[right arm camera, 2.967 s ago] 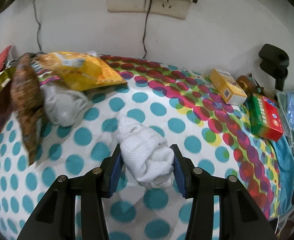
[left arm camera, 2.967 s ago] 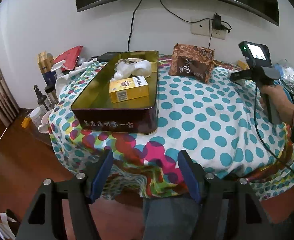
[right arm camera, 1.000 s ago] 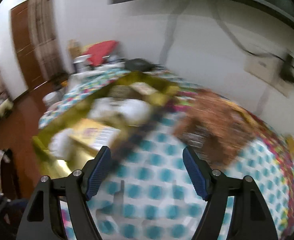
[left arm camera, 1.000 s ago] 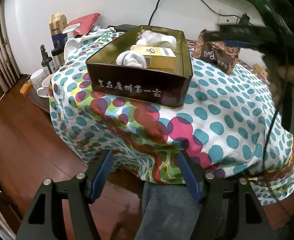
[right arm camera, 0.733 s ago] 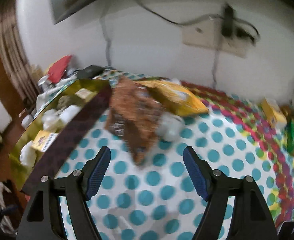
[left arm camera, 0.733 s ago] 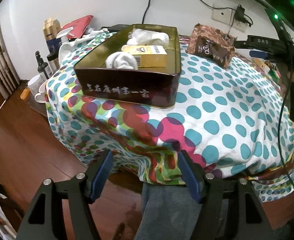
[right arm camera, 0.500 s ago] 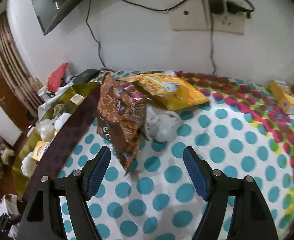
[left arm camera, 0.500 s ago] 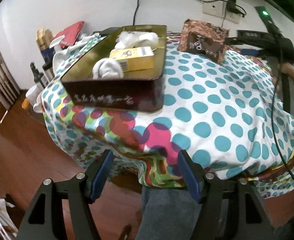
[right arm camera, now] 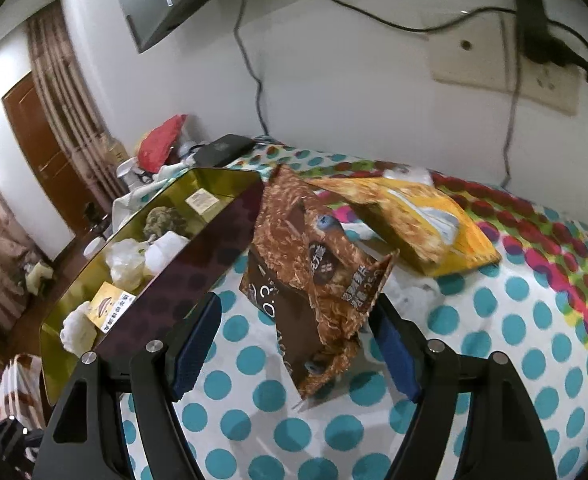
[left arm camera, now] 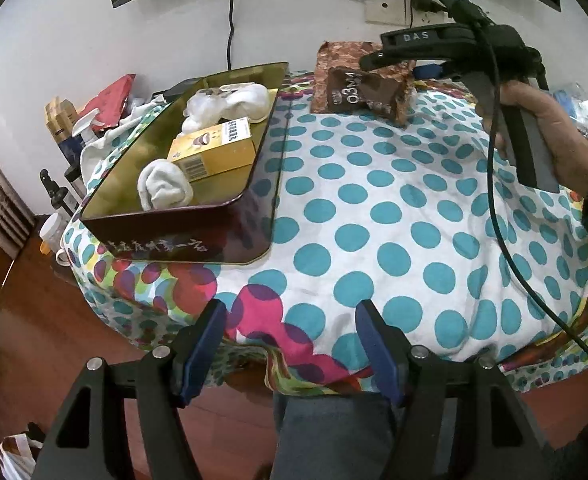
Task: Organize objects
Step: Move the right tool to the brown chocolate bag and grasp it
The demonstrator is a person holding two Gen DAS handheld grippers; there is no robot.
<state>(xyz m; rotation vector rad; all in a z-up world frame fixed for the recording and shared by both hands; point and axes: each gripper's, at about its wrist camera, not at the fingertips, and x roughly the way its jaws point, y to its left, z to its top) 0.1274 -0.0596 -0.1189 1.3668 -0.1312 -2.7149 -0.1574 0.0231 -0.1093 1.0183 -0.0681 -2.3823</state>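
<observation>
The right gripper (right arm camera: 294,344) hangs with its jaws spread, and the brown snack bag (right arm camera: 314,276) stands in the gap between its blue pads (right arm camera: 198,344); the left pad is clear of it, while the right pad sits just at the bag's crumpled edge, and whether it touches cannot be told. The bag is a glossy, creased foil pouch printed in brown and rust, roughly four-sided, standing on one corner and tilted, its long axis running from the top near the wall down toward the gripper. Behind it, touching or nearly so, lies a flat yellow bag (right arm camera: 414,224), shiny and wrinkled, with something white and soft tucked under it. In the left wrist view the brown bag (left arm camera: 362,84) stands at the far side of the table with the right gripper (left arm camera: 434,52) over it, held by a hand (left arm camera: 542,124).

The left gripper (left arm camera: 290,348) is released, nothing between its blue pads, hovering at the near edge of the table over the cloth's hem. The tablecloth (left arm camera: 394,208) is soft cotton, white with teal dots and pink and red blotches at the borders.

Left of the brown bag sits a long rectangular tin (left arm camera: 166,236), dark maroon outside with pale lettering, gold inside. It holds a rolled white sock (left arm camera: 162,188) at the near end, a yellow cardboard box (left arm camera: 214,152) in the middle and more white socks (left arm camera: 234,100) at the far end.
</observation>
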